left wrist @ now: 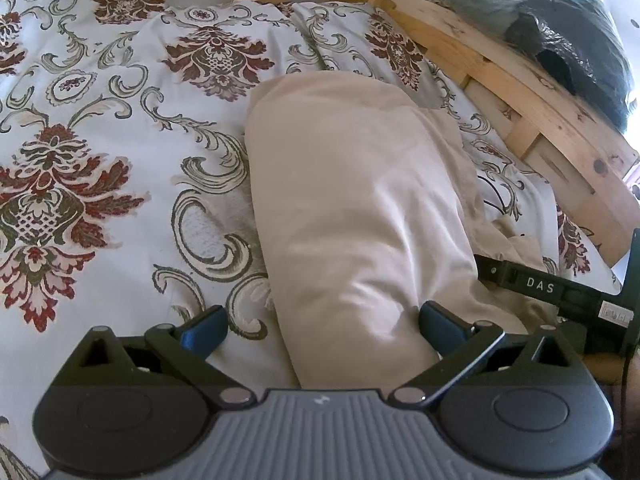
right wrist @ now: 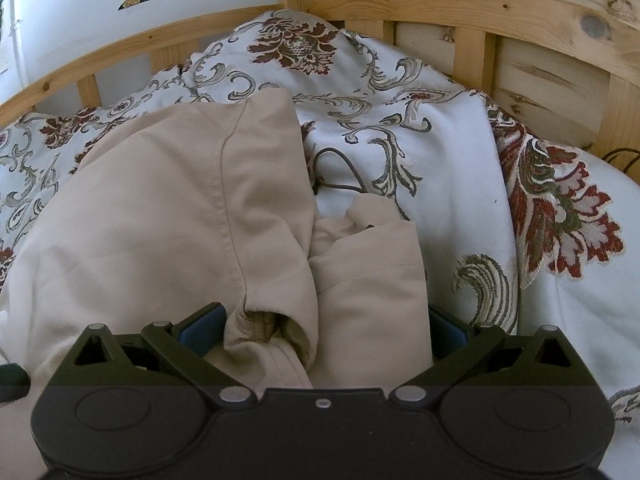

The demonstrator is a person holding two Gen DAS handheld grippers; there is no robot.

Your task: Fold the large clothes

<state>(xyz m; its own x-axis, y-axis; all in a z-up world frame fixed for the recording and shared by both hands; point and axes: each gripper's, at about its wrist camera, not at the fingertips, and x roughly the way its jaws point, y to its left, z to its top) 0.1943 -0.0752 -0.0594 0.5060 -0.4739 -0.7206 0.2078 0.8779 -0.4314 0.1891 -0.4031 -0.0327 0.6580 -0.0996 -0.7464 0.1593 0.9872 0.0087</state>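
A beige garment [left wrist: 360,208] lies folded lengthwise on a floral bedspread [left wrist: 100,140]. My left gripper [left wrist: 320,332] is open, its blue fingers [left wrist: 204,330] spread wide with the near end of the garment lying between them. In the right wrist view the same beige garment [right wrist: 180,220] shows a seam and a bunched cuff or hem. My right gripper [right wrist: 324,328] is open too, its blue fingers [right wrist: 202,332] spread on either side of the bunched cloth. The right gripper's black body [left wrist: 560,292] shows at the right edge of the left wrist view.
A wooden slatted bed frame [right wrist: 460,40] surrounds the bedspread [right wrist: 440,140]. A dark plastic-wrapped bundle [left wrist: 560,28] sits on the wooden ledge at upper right. A thin dark cord [right wrist: 340,172] lies on the bedspread beside the garment. A white wall is behind.
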